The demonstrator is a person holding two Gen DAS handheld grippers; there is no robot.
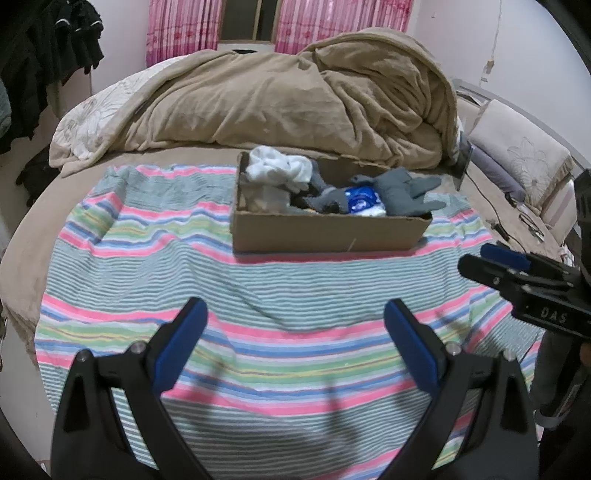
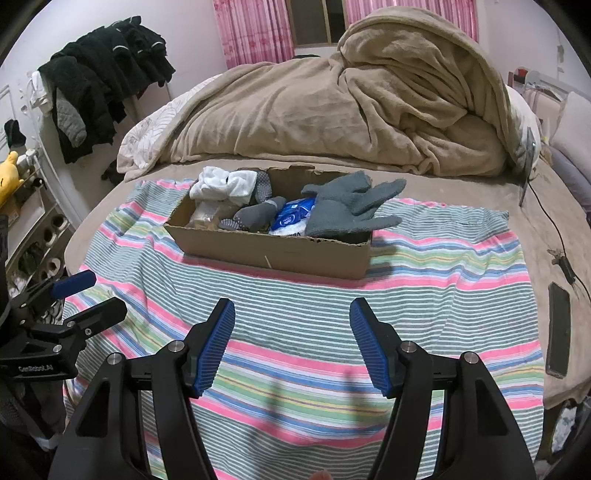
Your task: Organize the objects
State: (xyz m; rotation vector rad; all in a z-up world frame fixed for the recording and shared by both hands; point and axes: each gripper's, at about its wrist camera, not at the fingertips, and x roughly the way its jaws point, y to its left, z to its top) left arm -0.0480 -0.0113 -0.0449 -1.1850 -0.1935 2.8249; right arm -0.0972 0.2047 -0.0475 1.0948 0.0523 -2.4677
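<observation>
**Ana:** Bedroom, with a rumpled tan fleece blanket [image 1: 295, 96] heaped across the upper half of both views, pink curtains [image 2: 251, 29] above it, and dark clothes on a rack [image 2: 99, 81] at the upper left of the right wrist view.

**Ben:** And below that?

**Ana:** A pink, green and blue striped cloth [image 1: 258, 295] spreads over the lower half. Mid-frame on it sits a shallow brown cardboard box [image 2: 273, 254]. It holds a bundle of white fabric [image 2: 221, 186] at its left end, dark grey dotted socks [image 2: 255, 214] in the middle, a blue-and-white plastic packet [image 2: 291, 218], and grey knit gloves [image 2: 351, 206] draped over the right end, fingers past the rim.

**Ben:** Any writing?

**Ana:** "DAS" on the black right gripper [image 1: 495, 262] at the right edge of the left wrist view; the other body, at the lower left of the right wrist view, reads something like "GenRobot.AI". The packet's print is too small to read.

**Ben:** The claws?

**Ana:** The left gripper [image 1: 295, 332] is released, blue pads wide apart above the cloth, gripping nothing. The right one is also spread and empty, seen in its own view.

**Ben:** Anything else?

**Ana:** A dark phone [image 2: 557, 328] lies at the right, beside the cloth. The box's lower contents are hidden by what lies on top.
</observation>
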